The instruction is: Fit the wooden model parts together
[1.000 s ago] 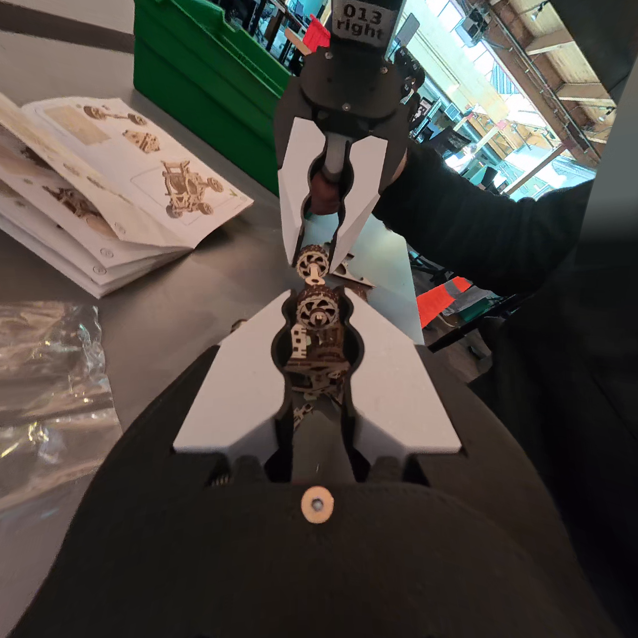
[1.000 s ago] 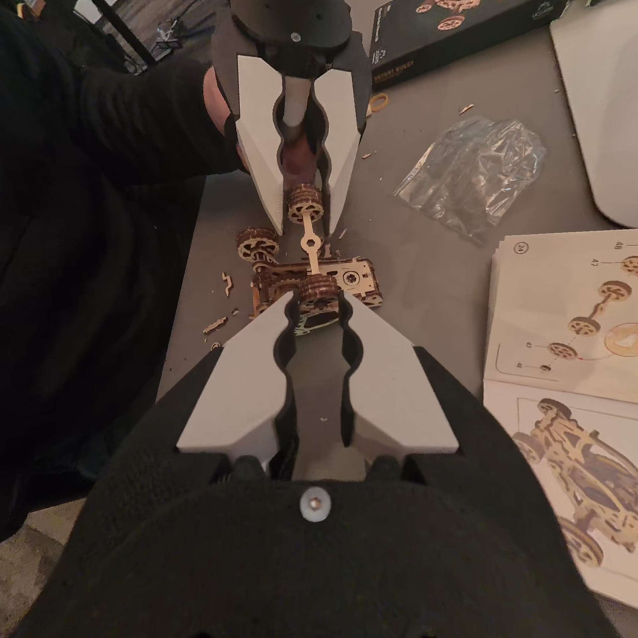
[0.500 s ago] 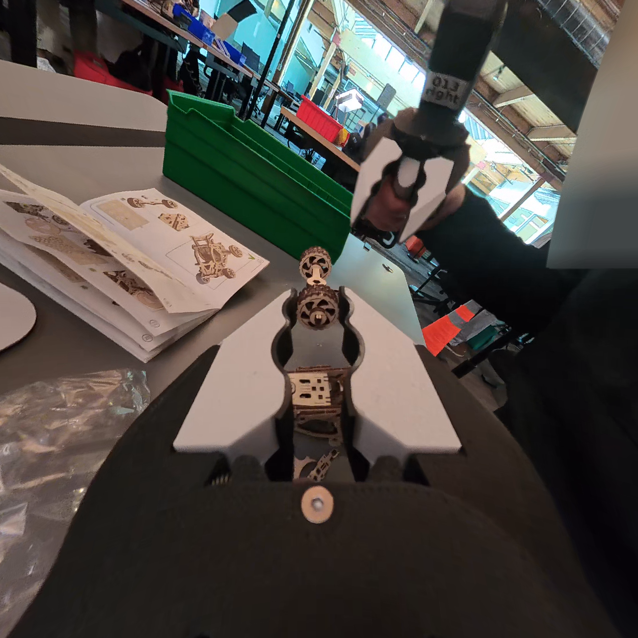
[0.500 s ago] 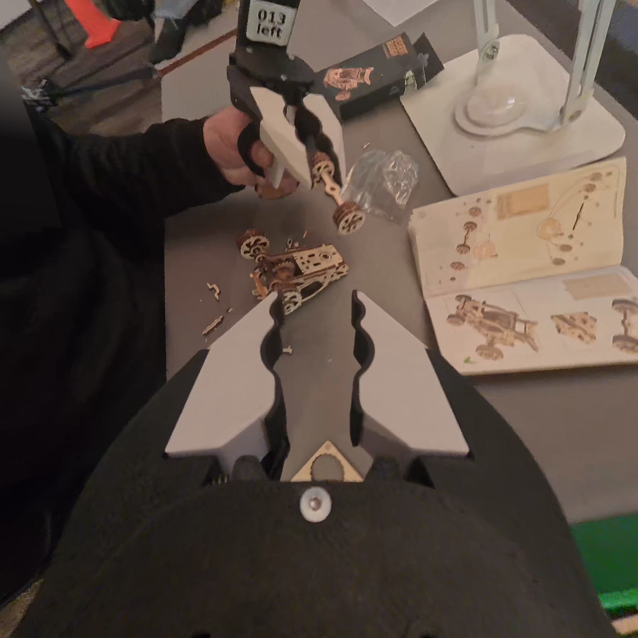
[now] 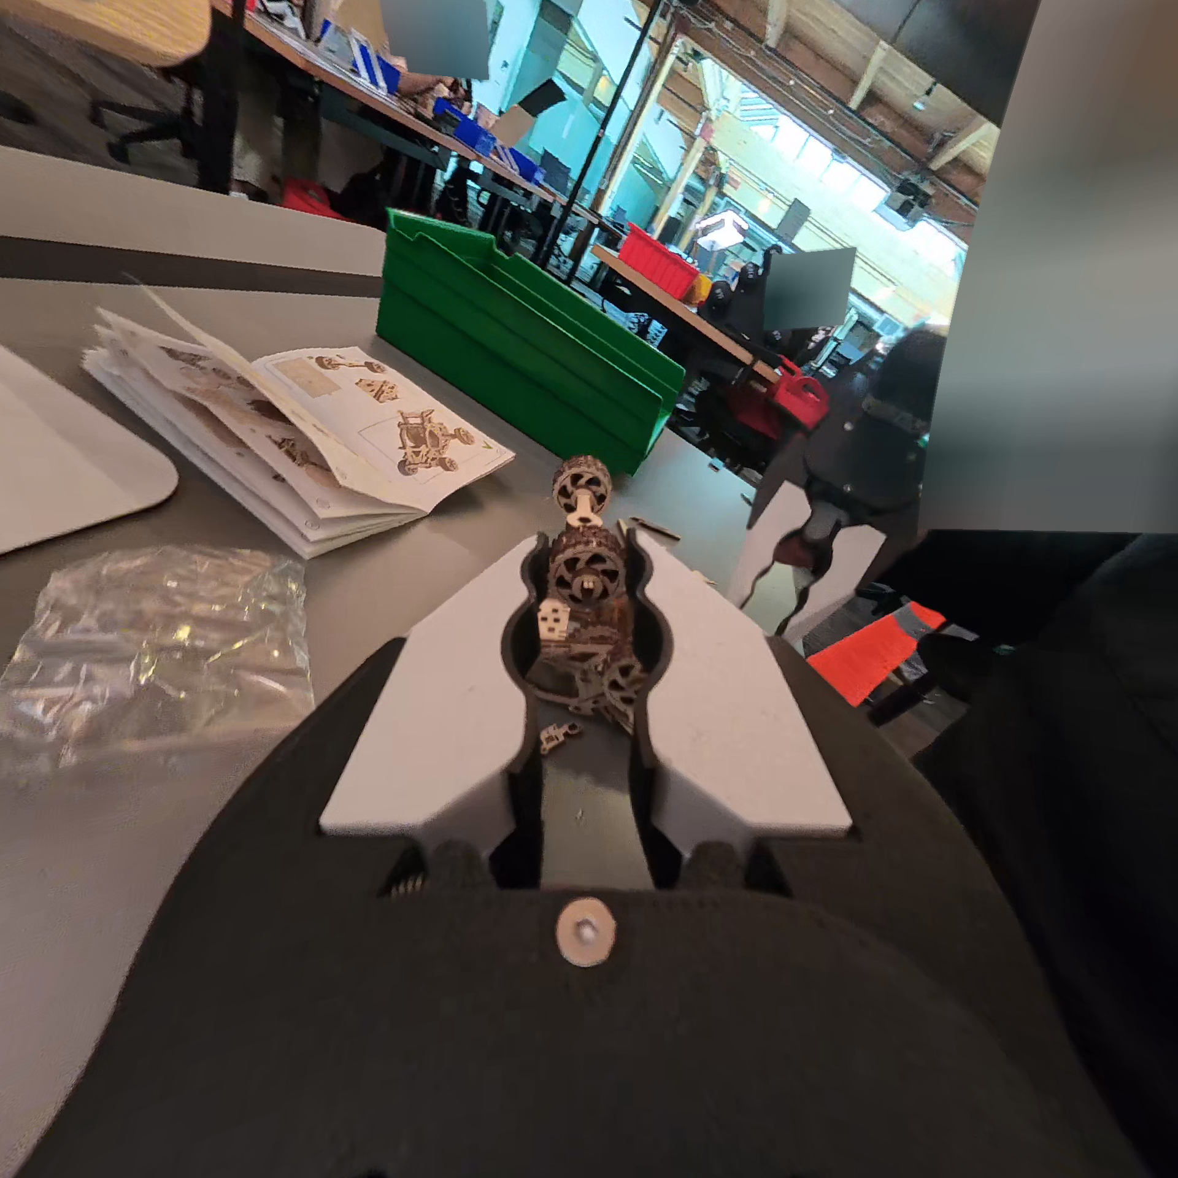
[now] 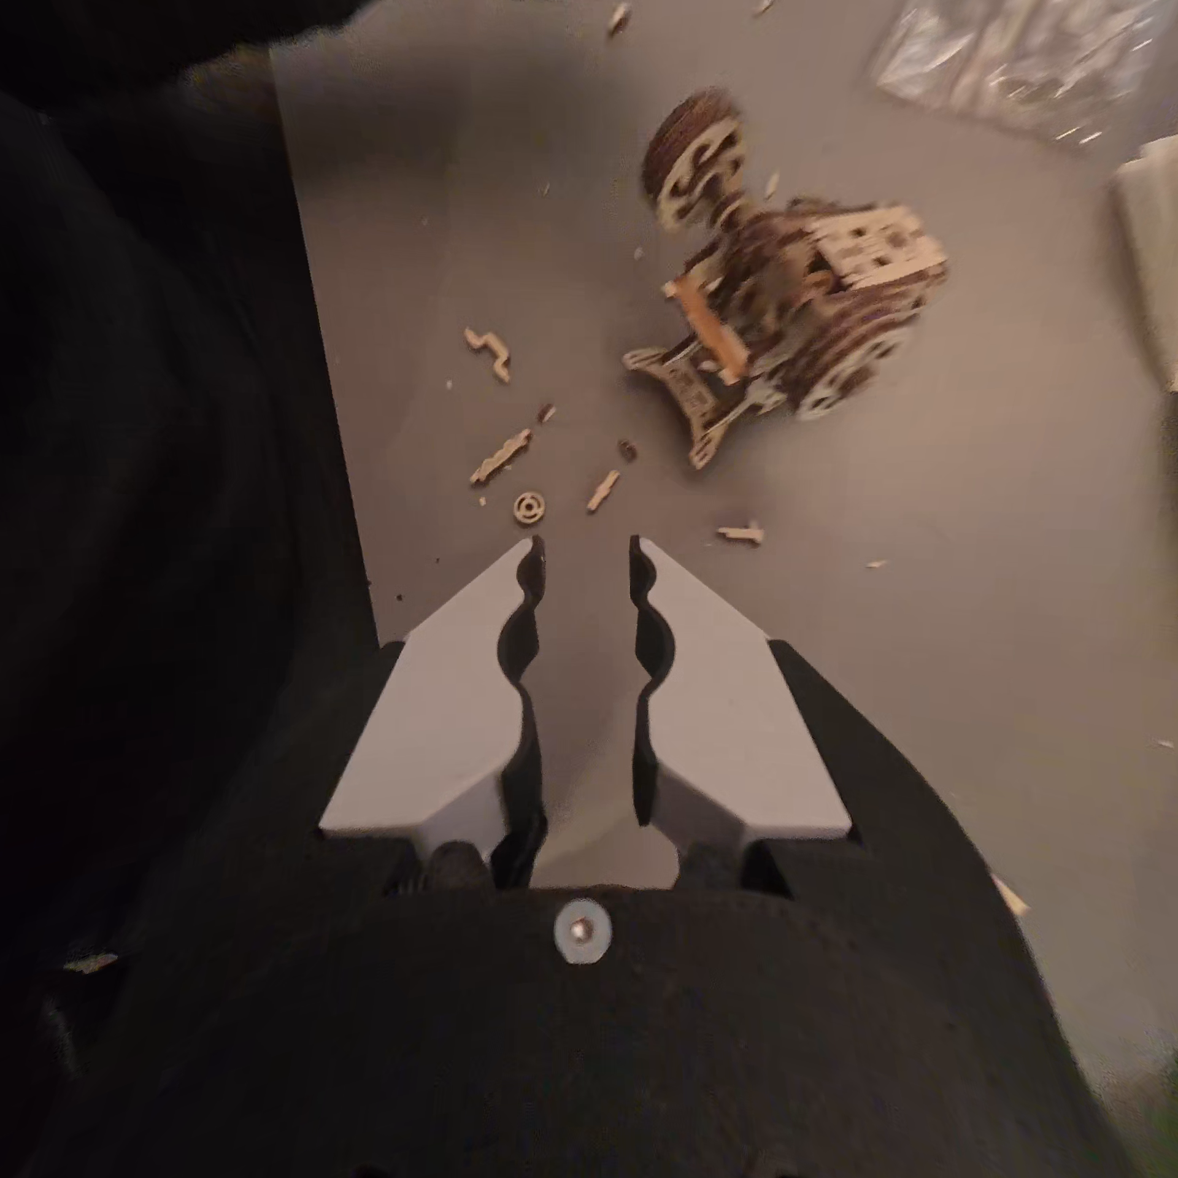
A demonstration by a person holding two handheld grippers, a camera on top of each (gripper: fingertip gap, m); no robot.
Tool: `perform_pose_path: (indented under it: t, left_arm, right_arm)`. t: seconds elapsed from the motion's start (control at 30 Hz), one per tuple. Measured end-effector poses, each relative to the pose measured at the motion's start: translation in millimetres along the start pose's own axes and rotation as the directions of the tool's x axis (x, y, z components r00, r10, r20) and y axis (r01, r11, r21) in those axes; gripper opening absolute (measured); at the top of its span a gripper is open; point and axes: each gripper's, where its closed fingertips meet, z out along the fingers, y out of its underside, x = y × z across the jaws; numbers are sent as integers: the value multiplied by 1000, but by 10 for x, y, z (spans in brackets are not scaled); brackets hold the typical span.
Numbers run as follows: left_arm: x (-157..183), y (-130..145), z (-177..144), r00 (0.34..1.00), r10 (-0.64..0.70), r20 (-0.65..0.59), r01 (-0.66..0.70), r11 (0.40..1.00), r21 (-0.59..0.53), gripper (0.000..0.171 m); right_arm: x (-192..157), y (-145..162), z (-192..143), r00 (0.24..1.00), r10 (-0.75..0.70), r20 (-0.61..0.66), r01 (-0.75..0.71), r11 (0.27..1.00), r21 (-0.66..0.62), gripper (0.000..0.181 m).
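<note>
Grey bench (image 5: 191, 848) fills both views, with a busy workshop behind it in the left wrist view. My left gripper (image 5: 586, 548) has its jaws closed on one wheel of the axle piece (image 5: 581, 510); the axle's long axis runs straight out along the fingers, so the second wheel stands free beyond the tips. Below and between those fingers I glimpse the half-built buggy (image 6: 790, 299) on the bench, so the left hand is plainly the nearer one to it. My right gripper (image 6: 581, 542) hangs empty, jaws apart, over a scatter of loose wooden bits (image 6: 500, 456); the buggy lies ahead and to the right of its tips, well apart from them. I judge the coming move turns on lining the axle up with its seat on the buggy. The right wrist view, though blurred, shows the buggy whole, with one wheel already on at its far end, but not the axle piece. The left wrist view shows the grip clearly, plus the open booklet (image 5: 306, 427), plastic bag (image 5: 159, 644) and green bin (image 5: 516, 344), and the right gripper's open jaws off to the side.
</note>
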Motion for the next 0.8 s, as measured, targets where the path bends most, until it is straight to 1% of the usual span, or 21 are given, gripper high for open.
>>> perform_pose_path:
  t: [0.03, 0.1, 0.2, 0.3, 0.4, 0.5, 0.57, 0.67, 0.8]
  left_arm:
    - [19, 20, -49, 1000, -1, 18, 1, 1000, 6, 21]
    - [63, 48, -145, 999, -16, 48, 15, 999, 31, 20]
    - [124, 123, -277, 995, -39, 94, 34, 998, 54, 20]
    - [159, 179, -411, 988, -71, 134, 59, 994, 92, 20]
    - [188, 239, -487, 983, -115, 141, 97, 987, 128, 20]
    - [213, 326, -495, 981, -116, 155, 97, 988, 121, 20]
    - [208, 386, -495, 979, -111, 172, 93, 990, 109, 20]
    - [185, 476, -500, 975, -119, 186, 102, 990, 98, 20]
    - [147, 556, -498, 973, -139, 187, 121, 987, 105, 21]
  right_arm:
    - [-42, 46, 69, 1000, -11, -1, 11, 1000, -29, 24]
    - [-100, 55, 173, 999, -30, -13, 30, 999, -42, 21]
    - [-33, 83, 235, 998, -29, -61, 25, 998, -62, 21]
    - [180, 79, 192, 990, 27, -139, -31, 999, -28, 20]
    - [430, 87, 141, 977, 73, -200, -73, 997, 4, 17]
    - [535, 115, 187, 980, 95, -177, -97, 995, -4, 19]
    - [417, 34, 231, 993, 42, -113, -42, 999, 6, 17]
    - [237, -50, 320, 998, -24, -60, 24, 1000, -3, 17]
    - [124, -90, 475, 996, -78, -32, 77, 997, -28, 16]
